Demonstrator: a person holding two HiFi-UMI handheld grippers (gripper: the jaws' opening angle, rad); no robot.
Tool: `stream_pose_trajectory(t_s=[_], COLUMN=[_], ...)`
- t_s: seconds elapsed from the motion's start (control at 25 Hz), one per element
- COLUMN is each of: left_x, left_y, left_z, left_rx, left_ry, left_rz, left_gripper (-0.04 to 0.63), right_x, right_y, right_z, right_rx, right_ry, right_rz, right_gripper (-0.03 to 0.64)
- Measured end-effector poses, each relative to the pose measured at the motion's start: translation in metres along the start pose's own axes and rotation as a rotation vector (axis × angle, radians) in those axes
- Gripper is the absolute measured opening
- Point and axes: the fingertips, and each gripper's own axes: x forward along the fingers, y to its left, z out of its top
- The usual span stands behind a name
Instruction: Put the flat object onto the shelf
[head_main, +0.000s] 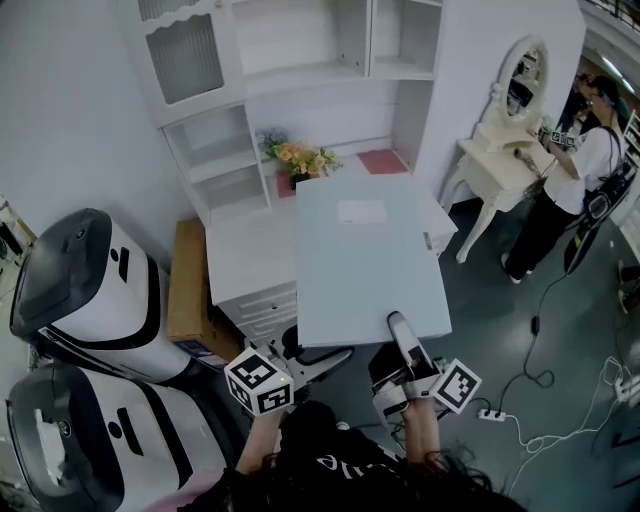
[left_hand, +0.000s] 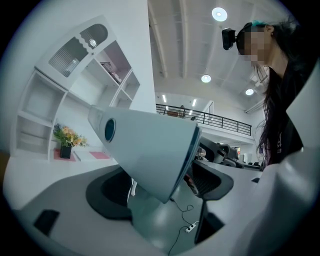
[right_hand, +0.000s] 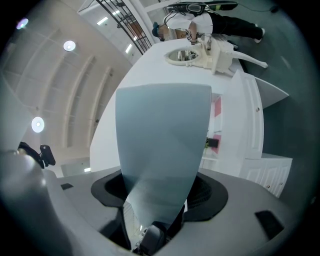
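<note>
A large pale blue flat folder (head_main: 365, 260) hangs level in the air over the white desk (head_main: 245, 250), below the white shelf unit (head_main: 300, 60). My right gripper (head_main: 400, 335) is shut on its near edge, one finger lying on top. In the right gripper view the folder (right_hand: 160, 130) runs down between the jaws of the right gripper (right_hand: 155, 220). My left gripper (head_main: 325, 362) sits under the near left corner. In the left gripper view the folder (left_hand: 150, 150) hangs over the open left gripper (left_hand: 160, 200), with floor showing on both sides.
A flower pot (head_main: 300, 157) and pink mats stand at the back of the desk. Two white and black machines (head_main: 90, 290) and a cardboard box (head_main: 188, 290) fill the left side. A dressing table (head_main: 505, 165) with a person (head_main: 570, 180) stands right. A power strip (head_main: 490, 413) lies on the floor.
</note>
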Motion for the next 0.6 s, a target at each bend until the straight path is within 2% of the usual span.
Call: stream_pose_trajectory(t_s=[0.36,0.6], left_x=[0.033,0.065], left_y=[0.015,0.062], left_z=[0.003,0.009], left_rx=[-0.008,0.005], left_ry=[0.015,0.022], left_rz=[-0.023,-0.059], left_gripper=[0.390,0.391], right_x=[0.011,0.049], right_y=[-0.016,-0.047], right_z=[0.029,0.052], right_rx=[0.010,0.017], right_ry=[-0.025,-0.047], right_rz=[-0.017,-0.035], right_gripper=[0.304,0.304])
